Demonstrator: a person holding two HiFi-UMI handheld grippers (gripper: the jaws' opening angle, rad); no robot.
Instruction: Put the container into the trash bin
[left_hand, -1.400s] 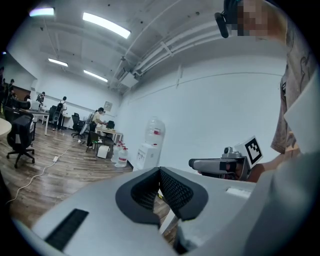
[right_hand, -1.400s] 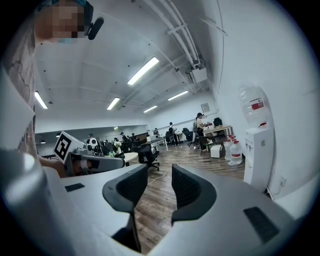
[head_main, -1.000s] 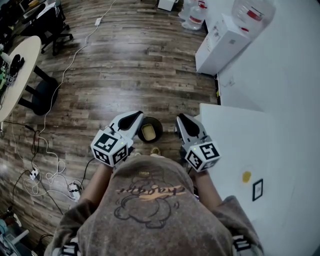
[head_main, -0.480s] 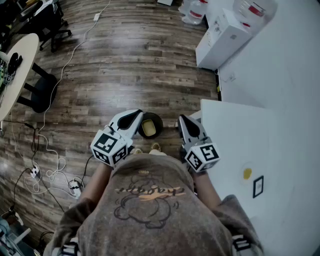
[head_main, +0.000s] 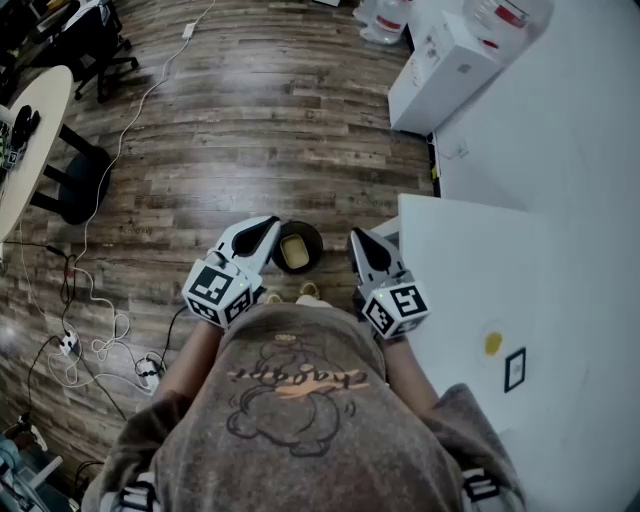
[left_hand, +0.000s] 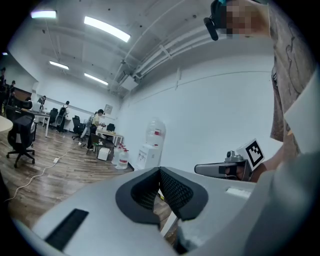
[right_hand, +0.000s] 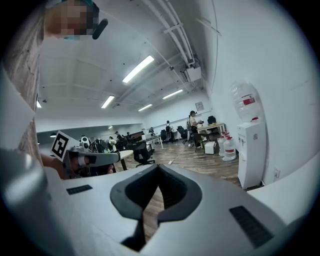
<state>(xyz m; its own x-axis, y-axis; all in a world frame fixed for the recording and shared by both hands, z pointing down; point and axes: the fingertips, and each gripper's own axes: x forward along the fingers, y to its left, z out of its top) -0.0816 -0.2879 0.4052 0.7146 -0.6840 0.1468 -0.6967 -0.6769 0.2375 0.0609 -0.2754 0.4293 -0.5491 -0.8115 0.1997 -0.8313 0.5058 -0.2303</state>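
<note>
A small black round trash bin (head_main: 313, 243) stands on the wood floor just ahead of the person's feet. A pale yellow container (head_main: 294, 255) lies inside it. My left gripper (head_main: 264, 229) hovers at the bin's left rim and my right gripper (head_main: 358, 240) hangs a little to its right. Both point forward, nearly level. In the left gripper view the left gripper (left_hand: 160, 170) has its jaws together with nothing between them. The right gripper (right_hand: 159, 168) in its own view is likewise shut and empty. Neither gripper view shows the bin.
A white table (head_main: 480, 290) stands close on the right, next to my right gripper. A white water dispenser (head_main: 440, 80) sits against the far wall. Cables (head_main: 90, 300) trail over the floor at left, beside a round table (head_main: 25, 150) and a chair base (head_main: 85, 190).
My right gripper has sunk slightly and drifted a little left in the head view. The left gripper and the container in the bin stay as they were.
</note>
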